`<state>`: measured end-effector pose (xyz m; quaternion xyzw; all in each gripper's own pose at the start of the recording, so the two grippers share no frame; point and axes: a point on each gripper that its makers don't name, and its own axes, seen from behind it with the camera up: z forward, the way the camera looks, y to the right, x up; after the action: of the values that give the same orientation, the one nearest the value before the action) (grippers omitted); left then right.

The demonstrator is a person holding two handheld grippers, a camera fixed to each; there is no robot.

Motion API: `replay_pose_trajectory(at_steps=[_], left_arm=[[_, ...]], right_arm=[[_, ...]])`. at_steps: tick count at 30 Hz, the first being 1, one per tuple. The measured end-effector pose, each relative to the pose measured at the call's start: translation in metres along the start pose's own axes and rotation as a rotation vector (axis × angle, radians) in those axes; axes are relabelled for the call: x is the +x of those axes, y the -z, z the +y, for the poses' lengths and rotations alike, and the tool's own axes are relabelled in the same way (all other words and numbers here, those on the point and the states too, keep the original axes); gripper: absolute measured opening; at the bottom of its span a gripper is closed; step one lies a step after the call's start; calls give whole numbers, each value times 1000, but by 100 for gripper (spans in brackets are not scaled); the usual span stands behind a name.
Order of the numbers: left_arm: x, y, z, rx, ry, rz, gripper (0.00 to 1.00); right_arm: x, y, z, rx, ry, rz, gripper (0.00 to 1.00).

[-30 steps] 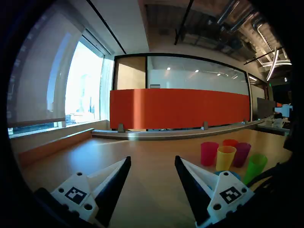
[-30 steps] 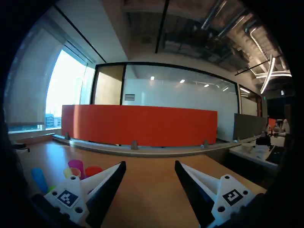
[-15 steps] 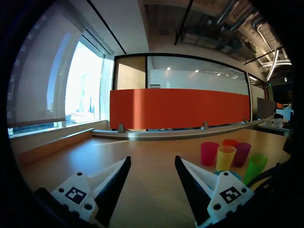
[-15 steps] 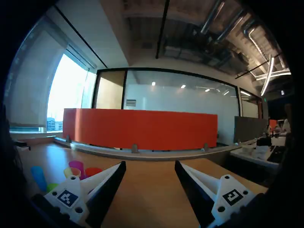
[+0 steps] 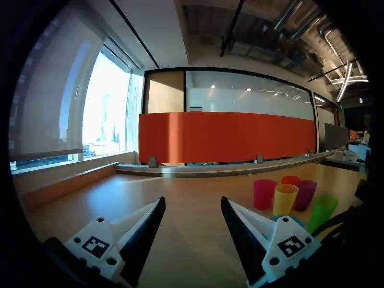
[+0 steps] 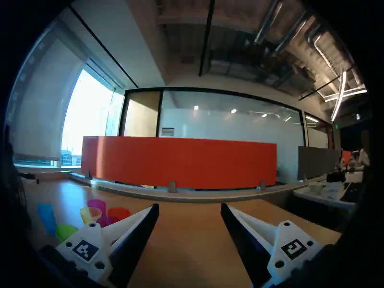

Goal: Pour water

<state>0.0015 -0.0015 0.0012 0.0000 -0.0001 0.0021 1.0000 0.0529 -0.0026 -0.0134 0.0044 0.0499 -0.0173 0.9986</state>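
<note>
A cluster of plastic cups stands on the wooden table (image 5: 192,192). In the left gripper view it lies to the right of my open left gripper (image 5: 192,204): a pink cup (image 5: 264,194), a yellow cup (image 5: 284,199), an orange cup (image 5: 291,180), a purple cup (image 5: 306,194), a green cup (image 5: 323,210). In the right gripper view the cups sit low at the left: a blue cup (image 6: 46,217), a green cup (image 6: 65,232), a yellow cup (image 6: 89,214), a purple cup (image 6: 97,207), an orange cup (image 6: 118,213). My right gripper (image 6: 189,209) is open, with nothing between its fingers.
An orange partition (image 5: 225,137) runs along the table's far edge, with a glass wall behind it. A bright window (image 5: 103,113) lies to the left. Another desk with items (image 6: 331,189) stands at the far right in the right gripper view.
The right gripper has risen a little, so the cups show more fully at its lower left. The left gripper has stayed still.
</note>
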Motion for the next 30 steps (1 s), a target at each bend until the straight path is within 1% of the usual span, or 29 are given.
replay_pose_trajectory(at_steps=[6,9,15,18,24,30], left_arm=[[0,0,0,0,0,0,85],[0,0,0,0,0,0,85],[0,0,0,0,0,0,85],[0,0,0,0,0,0,85],[0,0,0,0,0,0,85],[0,0,0,0,0,0,85]], right_arm=[[-12,0,-1,10,-52,-7,99],[-17,-2,0,5,-68,-19,99],[-19,-4,-3,7,-56,-13,99],[-26,-4,-5,7,-58,-23,99],[-37,-4,-1,-3,-62,-39,99],[-40,-4,0,-3,-57,-42,99]])
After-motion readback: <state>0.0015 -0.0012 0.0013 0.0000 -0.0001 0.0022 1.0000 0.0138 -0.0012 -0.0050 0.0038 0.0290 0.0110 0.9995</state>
